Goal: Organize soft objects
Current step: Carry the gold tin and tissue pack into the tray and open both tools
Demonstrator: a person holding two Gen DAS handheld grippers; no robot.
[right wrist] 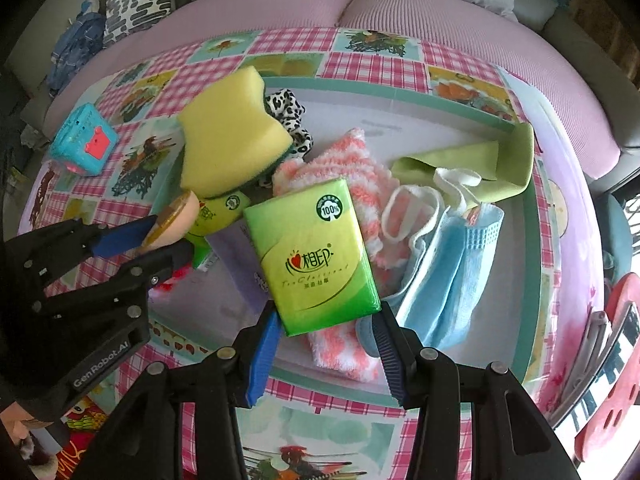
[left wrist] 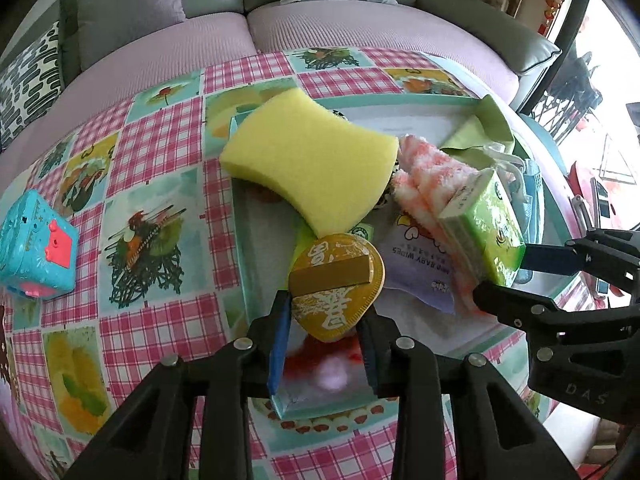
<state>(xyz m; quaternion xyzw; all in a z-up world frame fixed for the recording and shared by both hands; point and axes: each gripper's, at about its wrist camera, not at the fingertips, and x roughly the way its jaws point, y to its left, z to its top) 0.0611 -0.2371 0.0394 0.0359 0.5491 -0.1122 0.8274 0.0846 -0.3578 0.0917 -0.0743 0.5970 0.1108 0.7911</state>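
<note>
A teal-rimmed white tray on the checked tablecloth holds soft things. Among them are a yellow sponge, a pink-and-white fuzzy cloth, a green cloth, a blue face mask and a purple wipes pack. My left gripper is shut on a gold heart-shaped pad just above the tray's near left part. My right gripper is shut on a green tissue pack, tilted over the fuzzy cloth.
A blue toy cube sits on the cloth left of the tray. A leopard-print scrunchie lies behind the sponge. A pink sofa runs along the table's far side. Red items stand at the right edge.
</note>
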